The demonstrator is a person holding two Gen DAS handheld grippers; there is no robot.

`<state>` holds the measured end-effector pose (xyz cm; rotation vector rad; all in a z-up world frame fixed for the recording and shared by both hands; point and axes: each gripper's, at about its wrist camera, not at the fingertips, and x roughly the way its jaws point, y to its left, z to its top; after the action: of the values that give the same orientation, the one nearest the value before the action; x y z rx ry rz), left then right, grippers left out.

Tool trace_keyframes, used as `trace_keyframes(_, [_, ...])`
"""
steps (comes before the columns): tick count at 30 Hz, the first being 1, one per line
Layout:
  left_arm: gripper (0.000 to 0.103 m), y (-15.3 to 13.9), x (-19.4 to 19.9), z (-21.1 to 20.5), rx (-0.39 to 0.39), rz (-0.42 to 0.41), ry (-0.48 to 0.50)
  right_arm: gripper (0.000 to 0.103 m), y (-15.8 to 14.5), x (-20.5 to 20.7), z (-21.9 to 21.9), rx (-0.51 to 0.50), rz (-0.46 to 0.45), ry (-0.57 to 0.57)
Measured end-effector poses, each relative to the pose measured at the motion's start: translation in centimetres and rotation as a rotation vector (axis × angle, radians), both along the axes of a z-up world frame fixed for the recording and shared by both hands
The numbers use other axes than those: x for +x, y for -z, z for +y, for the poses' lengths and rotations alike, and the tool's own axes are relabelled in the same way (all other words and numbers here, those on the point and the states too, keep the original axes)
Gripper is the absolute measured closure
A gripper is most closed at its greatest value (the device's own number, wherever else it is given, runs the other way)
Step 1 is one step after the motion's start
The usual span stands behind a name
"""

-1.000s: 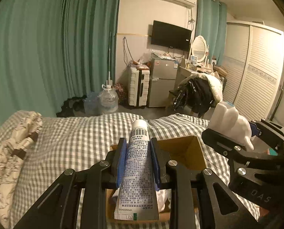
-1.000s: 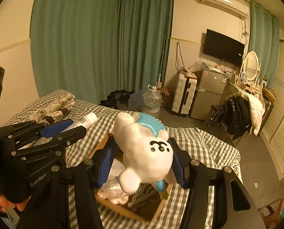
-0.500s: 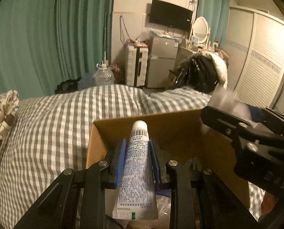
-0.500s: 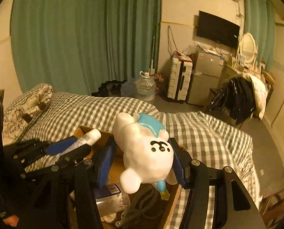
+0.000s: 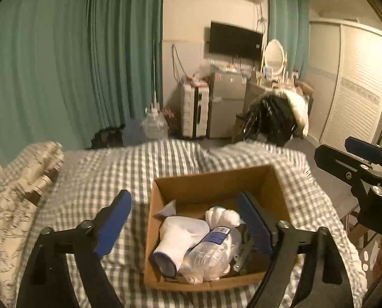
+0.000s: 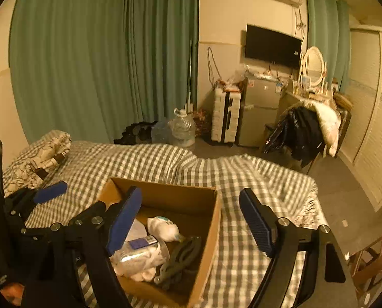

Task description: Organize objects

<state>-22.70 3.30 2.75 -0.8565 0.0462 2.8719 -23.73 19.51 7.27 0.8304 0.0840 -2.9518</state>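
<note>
An open cardboard box (image 5: 206, 179) sits on the checked bed, also in the right wrist view (image 6: 214, 213). Inside lie the white plush toy (image 5: 223, 215), also seen from the right (image 6: 162, 228), a clear plastic bottle (image 5: 206, 254), a white sock (image 5: 175, 241), dark pliers (image 6: 180, 259) and a white tube end (image 5: 165, 210). My left gripper (image 5: 188, 223) is open and empty above the box's near left. My right gripper (image 6: 191, 220) is open and empty above the box's right edge.
The checked bedspread (image 6: 152, 161) covers the bed, with a patterned pillow (image 5: 24, 179) at the left. Beyond the bed stand a water jug (image 6: 182, 128), a white suitcase (image 6: 225, 115), a small fridge and a chair with clothes (image 6: 306, 128).
Both grippers have opened. The tube has left my left gripper and the plush toy has left my right gripper; the toy now lies in the box. Both grippers have risen.
</note>
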Motion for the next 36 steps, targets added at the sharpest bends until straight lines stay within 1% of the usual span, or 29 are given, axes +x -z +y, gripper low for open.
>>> trace_keyframes(4, [0.009,-3.4,3.8,-0.3,-0.004,0.073,-0.006,0.021,-3.4,3.9,0.2,0.031,0.042,0.009])
trace_keyframes(7, [0.005,-5.5,6.7,-0.7,-0.012,0.126,-0.013,0.015,-5.9,7.4,0.4,0.041,0.081,0.022])
trace_keyframes(9, [0.001,-6.6,8.3,-0.7,-0.021,0.153,-0.020,0.014,-7.3,9.5,0.4,0.046,0.111,0.032])
trace_keyframes(14, [0.000,-8.7,12.0,-1.6,-0.024,0.216,-0.040,0.008,-9.6,13.8,0.6,0.042,0.160,0.053])
trace_keyframes(15, [0.000,-9.0,12.5,-1.7,-0.022,0.224,-0.044,0.007,-9.8,14.4,0.6,0.041,0.167,0.058])
trace_keyframes(17, [0.000,-9.2,13.5,-2.1,-0.011,0.241,-0.041,0.002,-10.2,15.8,0.8,0.040,0.180,0.074])
trace_keyframes(19, [0.000,-9.0,14.3,-2.2,-0.008,0.244,-0.050,0.000,-10.1,16.8,0.6,0.034,0.187,0.091])
trace_keyframes(23, [0.000,-7.9,15.0,-2.7,0.009,0.236,-0.054,0.000,-9.1,17.8,0.2,0.029,0.187,0.101])
trace_keyframes(27, [0.000,-5.5,15.2,-3.7,0.042,0.222,-0.089,0.000,-6.6,17.7,0.3,0.018,0.173,0.121])
trace_keyframes(29, [0.000,-3.7,15.1,-4.1,0.063,0.208,-0.110,0.000,-4.6,17.2,0.5,0.015,0.165,0.130])
trace_keyframes(33, [0.000,0.2,14.9,-4.3,0.050,0.184,-0.138,0.000,0.0,16.2,0.0,0.052,0.198,0.129])
trace_keyframes(34, [0.000,1.0,14.9,-4.4,0.045,0.176,-0.134,0.000,1.6,15.4,-0.1,0.053,0.175,0.121])
trace_keyframes(36, [0.000,2.6,14.3,-4.8,0.040,0.142,-0.142,0.000,3.2,14.3,0.0,0.036,0.129,0.105])
